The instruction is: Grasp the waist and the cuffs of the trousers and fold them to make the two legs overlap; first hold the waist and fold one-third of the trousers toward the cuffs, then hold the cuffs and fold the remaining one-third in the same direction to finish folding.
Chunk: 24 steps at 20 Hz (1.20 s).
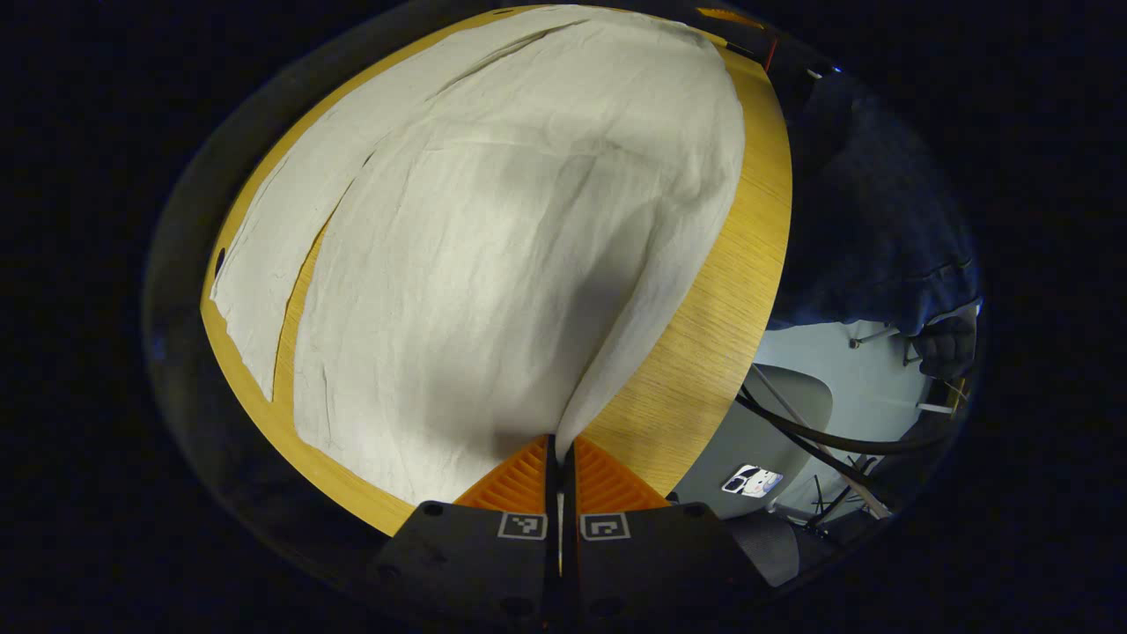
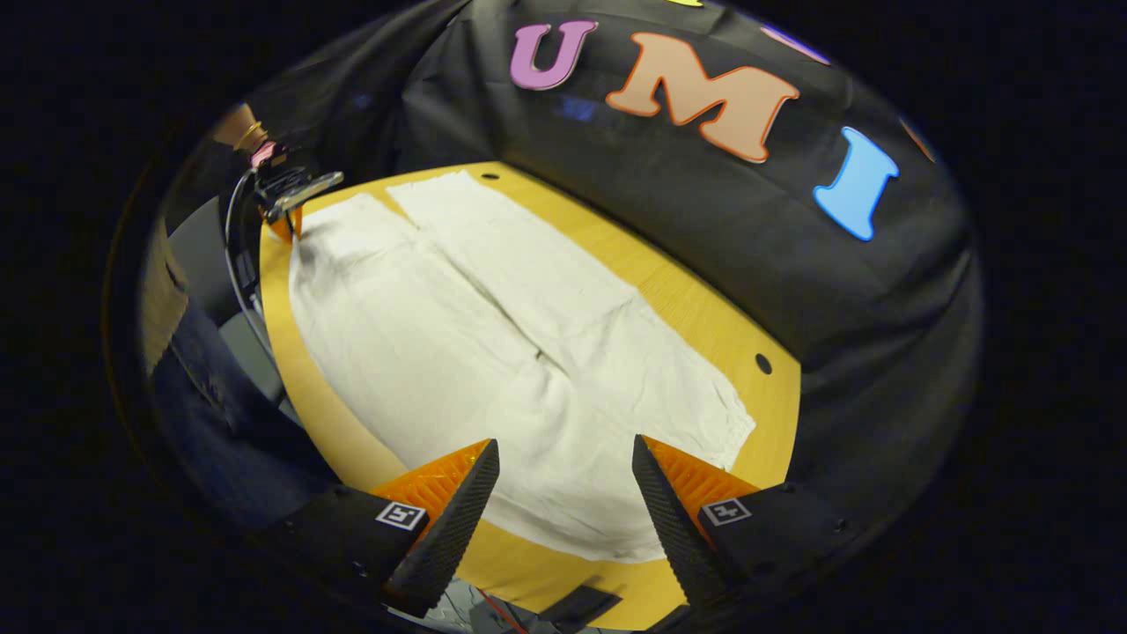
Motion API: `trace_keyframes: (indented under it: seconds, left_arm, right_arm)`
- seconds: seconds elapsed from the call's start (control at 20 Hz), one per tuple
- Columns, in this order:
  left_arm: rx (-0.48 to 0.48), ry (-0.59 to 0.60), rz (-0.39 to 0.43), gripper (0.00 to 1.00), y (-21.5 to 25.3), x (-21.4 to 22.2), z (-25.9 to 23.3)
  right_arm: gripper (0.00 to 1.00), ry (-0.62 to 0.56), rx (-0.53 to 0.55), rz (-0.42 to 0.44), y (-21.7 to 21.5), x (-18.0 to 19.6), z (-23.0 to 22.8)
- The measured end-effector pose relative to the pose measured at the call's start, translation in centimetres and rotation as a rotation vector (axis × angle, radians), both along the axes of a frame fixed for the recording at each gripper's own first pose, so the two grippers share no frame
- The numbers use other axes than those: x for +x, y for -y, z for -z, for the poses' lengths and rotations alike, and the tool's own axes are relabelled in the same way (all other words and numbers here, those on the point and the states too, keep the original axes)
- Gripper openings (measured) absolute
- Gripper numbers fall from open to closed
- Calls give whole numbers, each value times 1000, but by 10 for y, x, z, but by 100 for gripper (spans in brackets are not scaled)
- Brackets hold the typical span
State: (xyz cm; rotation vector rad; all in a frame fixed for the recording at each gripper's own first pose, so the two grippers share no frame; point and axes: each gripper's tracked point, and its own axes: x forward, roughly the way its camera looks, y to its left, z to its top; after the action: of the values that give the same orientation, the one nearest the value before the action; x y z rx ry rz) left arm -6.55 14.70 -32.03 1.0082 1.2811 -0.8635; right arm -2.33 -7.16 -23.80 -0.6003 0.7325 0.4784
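The left gripper [image 1: 560, 449] is closed on a corner of the white trousers [image 1: 493, 264], both fingers pinching the cloth at the near edge of the wooden table [image 1: 704, 352] and lifting that corner slightly. The right gripper [image 2: 563, 475] stands with its fingers spread apart, hovering over the waist end of the trousers [image 2: 493, 352] without gripping it. The trousers lie flat along the table [image 2: 704, 326] (legs side by side, a narrow gap between them), with the left gripper [image 2: 286, 198] at the far cuff end.
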Motion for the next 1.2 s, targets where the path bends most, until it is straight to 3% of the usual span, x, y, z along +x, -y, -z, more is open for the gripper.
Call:
trace_keyframes:
  seconds: [0.25,0.55,0.9,1.2]
  left_arm:
    - [11,-5,-22,0,0,0,0]
    - [22,8,-41,0,-2,1,0]
    - [27,11,-55,0,-6,2,3]
    - [28,1,-59,0,-6,2,4]
  right_arm:
    - [98,-212,-167,-181,40,-21,48]
    - [98,-379,-329,-303,72,-34,95]
    - [98,-490,-373,-323,83,-31,119]
    - [89,-551,-386,-318,84,-33,126]
